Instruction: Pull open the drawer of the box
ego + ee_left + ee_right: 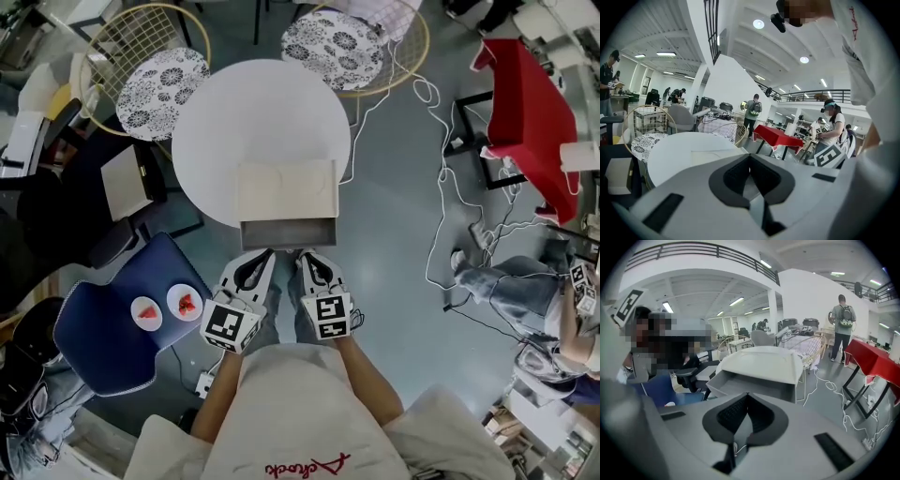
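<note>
A cream box sits at the near edge of the round white table. Its grey drawer stands pulled out toward me, empty inside. Both grippers hang close to my body, just short of the drawer front and apart from it. My left gripper is shut with nothing in it, and so is my right gripper. The right gripper view has the open drawer under the box lid, beyond the closed right gripper. In the left gripper view the closed left gripper points over the table.
A blue chair at my left carries two small plates with red pieces. Two wire chairs with patterned cushions stand behind the table. A red table, floor cables and a seated person are at the right.
</note>
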`<action>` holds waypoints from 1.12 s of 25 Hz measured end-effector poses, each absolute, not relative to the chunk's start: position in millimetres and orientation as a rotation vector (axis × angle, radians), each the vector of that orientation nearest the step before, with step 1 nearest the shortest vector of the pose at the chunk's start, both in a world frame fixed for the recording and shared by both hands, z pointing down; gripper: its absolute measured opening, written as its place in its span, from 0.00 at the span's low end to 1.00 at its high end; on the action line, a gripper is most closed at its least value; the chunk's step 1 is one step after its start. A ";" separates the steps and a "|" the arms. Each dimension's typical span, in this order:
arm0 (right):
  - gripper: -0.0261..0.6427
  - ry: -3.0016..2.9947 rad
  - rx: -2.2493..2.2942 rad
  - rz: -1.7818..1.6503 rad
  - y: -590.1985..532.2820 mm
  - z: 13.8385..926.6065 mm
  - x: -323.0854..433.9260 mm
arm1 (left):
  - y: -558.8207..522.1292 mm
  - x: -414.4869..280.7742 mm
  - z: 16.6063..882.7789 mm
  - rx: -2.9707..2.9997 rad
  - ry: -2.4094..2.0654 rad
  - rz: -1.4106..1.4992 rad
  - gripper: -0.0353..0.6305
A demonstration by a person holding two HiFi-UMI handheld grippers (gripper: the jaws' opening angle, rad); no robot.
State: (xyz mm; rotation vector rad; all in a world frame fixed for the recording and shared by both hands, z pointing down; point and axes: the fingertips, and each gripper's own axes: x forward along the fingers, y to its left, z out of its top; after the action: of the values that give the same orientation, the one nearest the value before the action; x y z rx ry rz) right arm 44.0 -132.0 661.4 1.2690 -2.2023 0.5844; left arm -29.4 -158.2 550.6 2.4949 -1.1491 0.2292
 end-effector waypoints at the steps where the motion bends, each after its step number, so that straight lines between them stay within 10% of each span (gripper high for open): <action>1: 0.06 -2.210 1.275 0.576 -135.0 656.7 45.7 | -159.4 -27.8 547.6 2.501 -1.151 0.228 0.07; 28: 0.06 -2.570 1.338 0.119 -153.7 465.9 106.7 | -141.4 33.2 461.3 2.631 -1.308 0.207 0.07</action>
State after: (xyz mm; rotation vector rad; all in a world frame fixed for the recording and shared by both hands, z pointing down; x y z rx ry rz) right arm 106.7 -153.7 465.9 1.3375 -2.5698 0.1187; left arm 33.2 -141.4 461.3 2.6312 -1.3078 0.2067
